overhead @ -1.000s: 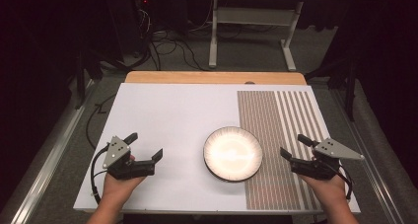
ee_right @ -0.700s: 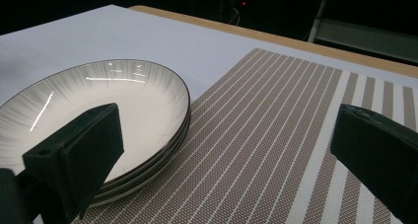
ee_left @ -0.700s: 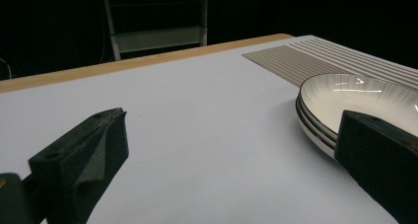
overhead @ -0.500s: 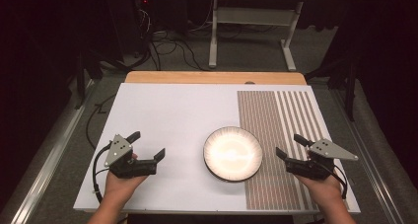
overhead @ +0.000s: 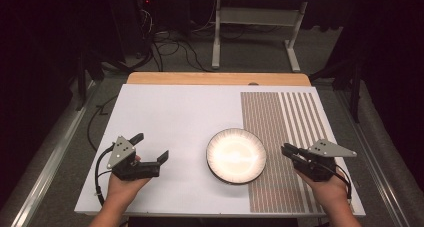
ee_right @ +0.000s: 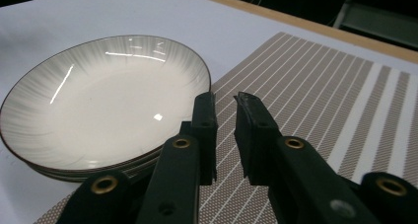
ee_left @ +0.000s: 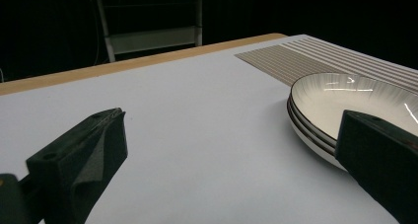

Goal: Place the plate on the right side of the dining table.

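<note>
While the right gripper (ee_right: 224,108), just closing on nothing, hovers, the plates (ee_right: 103,100) lie just beside.

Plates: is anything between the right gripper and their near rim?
Nothing visible. The right gripper, whose jaws have just been closing with nothing between them, points at the stacked plates across a bare strip of striped placemat. The left gripper stands open on the other side.

My matt black plastic tool (ee_right: 224,103) hovers by glossy ceramic plates (ee_right: 106,98), a woven striped mat (ee_right: 315,100), and the desk's (overhead: 165,117) smooth matt white top.
</note>
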Motion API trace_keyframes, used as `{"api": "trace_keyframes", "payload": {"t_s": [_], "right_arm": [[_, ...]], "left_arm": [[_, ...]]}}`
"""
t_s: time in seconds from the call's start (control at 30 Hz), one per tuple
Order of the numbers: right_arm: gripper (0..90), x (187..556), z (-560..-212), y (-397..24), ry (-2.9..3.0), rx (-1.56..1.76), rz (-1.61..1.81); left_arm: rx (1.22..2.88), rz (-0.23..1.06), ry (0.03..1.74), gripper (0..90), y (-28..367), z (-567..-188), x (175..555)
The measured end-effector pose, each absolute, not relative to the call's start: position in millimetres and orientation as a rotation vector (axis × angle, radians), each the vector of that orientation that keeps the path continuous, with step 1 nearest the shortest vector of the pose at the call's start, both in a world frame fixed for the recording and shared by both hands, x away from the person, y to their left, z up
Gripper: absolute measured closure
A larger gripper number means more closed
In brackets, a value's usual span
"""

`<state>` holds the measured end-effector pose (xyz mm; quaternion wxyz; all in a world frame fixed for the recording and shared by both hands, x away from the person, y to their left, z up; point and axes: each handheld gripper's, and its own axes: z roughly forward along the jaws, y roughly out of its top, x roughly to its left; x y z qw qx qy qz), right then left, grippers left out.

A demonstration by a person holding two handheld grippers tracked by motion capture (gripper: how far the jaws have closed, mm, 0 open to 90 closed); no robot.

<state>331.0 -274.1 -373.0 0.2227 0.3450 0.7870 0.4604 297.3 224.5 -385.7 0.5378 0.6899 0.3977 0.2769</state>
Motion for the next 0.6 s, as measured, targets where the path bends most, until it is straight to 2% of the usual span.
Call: {"api": "trace_keyframes", "payload": {"t_s": [0.17, 0.6], "right_arm": [[90.0, 337.1, -375.2, -270.4, 2.230, 0.945, 1.252], [90.0, 348.3, -381.8, -252.4, 2.337, 0.878, 1.147]], "left_arm": [[1.641, 0.664, 0.949, 0.0, 225.0, -385.6, 296.5], [1.639, 0.653, 0.946, 0.0, 225.0, -386.3, 296.0]]}}
